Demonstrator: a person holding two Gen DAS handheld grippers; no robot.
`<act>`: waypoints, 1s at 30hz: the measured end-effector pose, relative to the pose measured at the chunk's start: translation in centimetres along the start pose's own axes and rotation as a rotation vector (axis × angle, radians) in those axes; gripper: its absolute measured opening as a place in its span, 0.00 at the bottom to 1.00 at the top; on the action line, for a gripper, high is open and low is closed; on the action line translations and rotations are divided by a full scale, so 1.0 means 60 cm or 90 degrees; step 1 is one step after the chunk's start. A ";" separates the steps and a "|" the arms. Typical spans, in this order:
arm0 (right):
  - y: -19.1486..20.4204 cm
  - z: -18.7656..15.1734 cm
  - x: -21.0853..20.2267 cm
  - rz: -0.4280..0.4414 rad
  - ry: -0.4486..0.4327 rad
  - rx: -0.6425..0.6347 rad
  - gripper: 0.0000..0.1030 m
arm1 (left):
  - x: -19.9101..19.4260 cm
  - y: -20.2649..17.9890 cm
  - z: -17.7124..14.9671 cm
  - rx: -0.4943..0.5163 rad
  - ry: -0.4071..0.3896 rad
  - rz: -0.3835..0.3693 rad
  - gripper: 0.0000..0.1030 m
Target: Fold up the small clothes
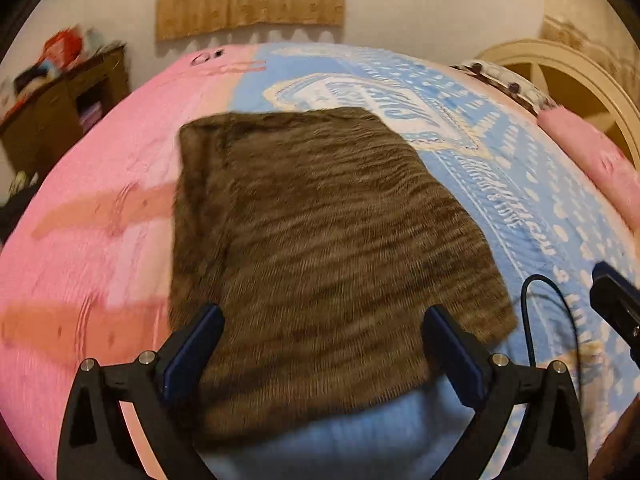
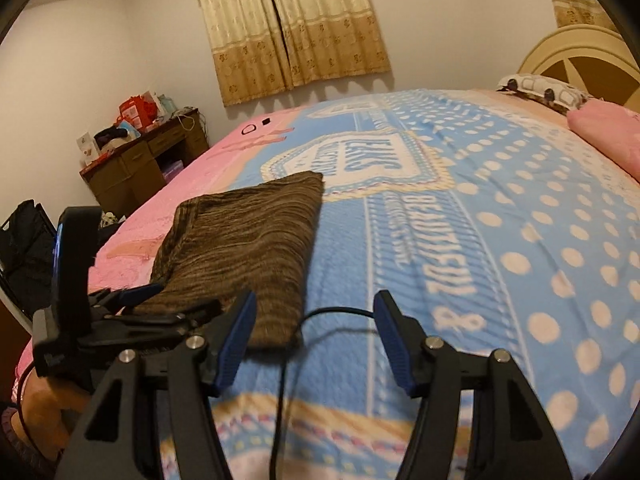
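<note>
A brown striped garment (image 1: 320, 248) lies folded into a flat rectangle on a bed (image 2: 500, 240), across the line where the bed cover's pink half meets its blue, dotted half. Its far edge reaches the white label print in the middle of the cover. The fabric looks fuzzy and ribbed, and its edges lie fairly straight.

The left gripper (image 1: 322, 344) hangs over the near edge of the garment with its jaws spread wide. Nothing is between the blue pads (image 1: 454, 356); the cloth lies below them on the bed, and it is hard to tell whether the tips brush it. In the right wrist view this same gripper shows at the near left corner of the garment, with part of a hand (image 2: 44, 408) behind it.

The right gripper (image 2: 316, 340) is just to the right of the garment, over the blue part of the cover. Its jaws stand partly apart and hold nothing. A black cable (image 2: 288, 380) loops between them in front of the camera.

Beyond the garment, at the head of the bed, lie a pink pillow (image 2: 608, 136) and a patterned cushion (image 2: 544, 88) against a cream headboard (image 2: 580, 52). Past the far side of the bed, tan curtains (image 2: 288, 28) hang on the wall, and a cluttered brown desk (image 2: 140, 164) stands in the corner.
</note>
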State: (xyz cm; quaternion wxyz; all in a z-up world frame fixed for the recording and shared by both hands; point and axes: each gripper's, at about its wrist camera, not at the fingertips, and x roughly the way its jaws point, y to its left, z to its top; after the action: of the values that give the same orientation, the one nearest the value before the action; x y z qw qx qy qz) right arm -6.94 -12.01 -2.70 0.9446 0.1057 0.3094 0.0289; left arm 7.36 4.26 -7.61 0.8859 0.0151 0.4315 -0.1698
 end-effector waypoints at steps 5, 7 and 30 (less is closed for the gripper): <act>-0.029 -0.002 -0.055 0.009 -0.012 0.043 0.62 | -0.054 0.018 -0.031 -0.038 0.018 0.018 0.97; -0.038 0.006 -0.086 0.014 -0.040 0.061 0.63 | -0.065 0.030 -0.038 -0.059 0.056 0.098 0.98; 0.030 0.046 0.009 -0.053 -0.022 -0.062 0.99 | 0.017 0.069 0.044 -0.053 0.035 0.235 0.98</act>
State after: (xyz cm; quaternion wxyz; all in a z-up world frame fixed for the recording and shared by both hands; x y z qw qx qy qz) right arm -4.86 -10.68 -0.45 0.9543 0.0469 0.2952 0.0029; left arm 11.24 7.38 -7.23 0.8896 0.0619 0.4523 0.0137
